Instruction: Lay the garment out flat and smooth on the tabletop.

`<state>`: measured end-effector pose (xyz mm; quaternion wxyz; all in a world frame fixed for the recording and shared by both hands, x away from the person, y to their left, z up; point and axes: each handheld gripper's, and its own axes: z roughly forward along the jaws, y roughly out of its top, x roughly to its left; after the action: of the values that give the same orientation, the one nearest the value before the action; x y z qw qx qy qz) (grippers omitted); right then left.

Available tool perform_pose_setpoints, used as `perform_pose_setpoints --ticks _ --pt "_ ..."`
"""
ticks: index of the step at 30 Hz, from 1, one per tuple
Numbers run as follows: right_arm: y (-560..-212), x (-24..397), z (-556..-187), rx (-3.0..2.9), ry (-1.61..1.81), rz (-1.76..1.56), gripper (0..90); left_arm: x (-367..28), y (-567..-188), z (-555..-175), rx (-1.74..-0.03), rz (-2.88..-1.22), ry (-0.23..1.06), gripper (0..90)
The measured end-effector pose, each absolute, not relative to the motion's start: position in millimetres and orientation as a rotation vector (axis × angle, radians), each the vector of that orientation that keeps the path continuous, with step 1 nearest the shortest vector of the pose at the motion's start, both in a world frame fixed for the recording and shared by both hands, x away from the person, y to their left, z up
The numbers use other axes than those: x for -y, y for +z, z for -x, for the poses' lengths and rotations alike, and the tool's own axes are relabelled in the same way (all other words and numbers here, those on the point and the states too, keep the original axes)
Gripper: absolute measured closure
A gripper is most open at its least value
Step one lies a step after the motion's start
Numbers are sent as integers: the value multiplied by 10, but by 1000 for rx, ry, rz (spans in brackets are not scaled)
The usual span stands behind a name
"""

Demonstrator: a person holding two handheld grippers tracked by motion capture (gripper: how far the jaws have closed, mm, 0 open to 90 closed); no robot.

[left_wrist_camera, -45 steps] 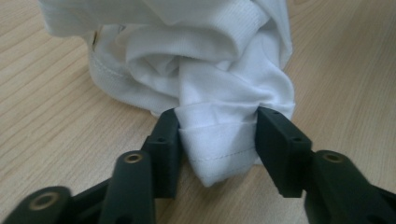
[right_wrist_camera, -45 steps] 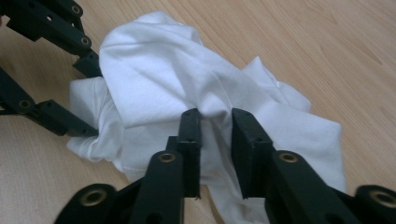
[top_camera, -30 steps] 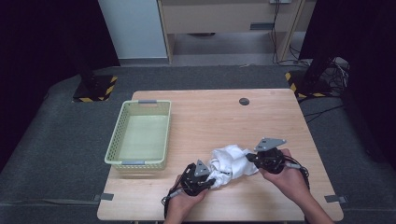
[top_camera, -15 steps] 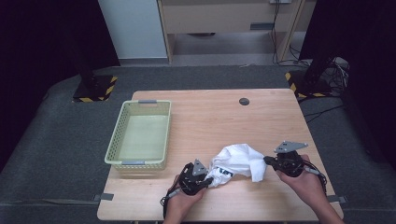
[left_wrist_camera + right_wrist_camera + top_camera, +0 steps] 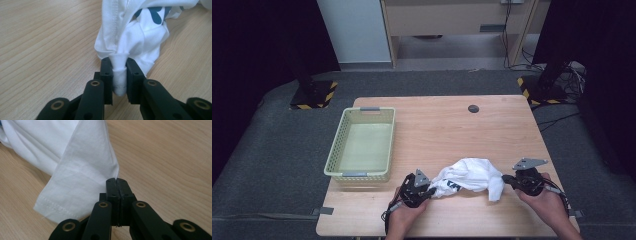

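Where the wooden surface [image 5: 437,135] runs nearest the person, a white garment [image 5: 469,176] with a dark blue print lies bunched and drawn out sideways between two claws. Position: near edge, right of centre, resting on the wood along its middle.

Left claw [image 5: 428,190]: at the garment's left end, clamped on a rolled, stitched fold of the cloth. From the left gripper view, the claw [image 5: 119,75] has the fold [image 5: 119,72] pinched upright between the two pads, the jaws held narrowly apart by it, with blue print visible higher up on the cloth [image 5: 140,32].

Right claw [image 5: 506,178]: at the garment's right end. From the right gripper view, the claw [image 5: 116,188] has its jaws pressed together with a thin edge of the white cloth [image 5: 77,177] caught between them; a hemmed flap hangs to the left of the jaws.

Other items: pale green plastic basket [image 5: 343,150], far left of the garment and well apart from it; small dark round disc [image 5: 473,108] set in the surface near its far edge. Dark grey floor [image 5: 267,155] around the surface.
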<state>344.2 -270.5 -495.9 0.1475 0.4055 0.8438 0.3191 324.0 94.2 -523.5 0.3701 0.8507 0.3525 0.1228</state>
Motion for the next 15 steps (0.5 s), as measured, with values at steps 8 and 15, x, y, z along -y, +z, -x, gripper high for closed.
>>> perform_pose_setpoints --ticks 8,15 --pt "-4965 2674 -3432 -2413 930 -1149 774 -939 -5257 -3231 -905 -2179 324 758" --pt "-4878 2657 -3424 -2385 955 -1141 623 -938 -5262 -3217 -905 -2172 340 749"
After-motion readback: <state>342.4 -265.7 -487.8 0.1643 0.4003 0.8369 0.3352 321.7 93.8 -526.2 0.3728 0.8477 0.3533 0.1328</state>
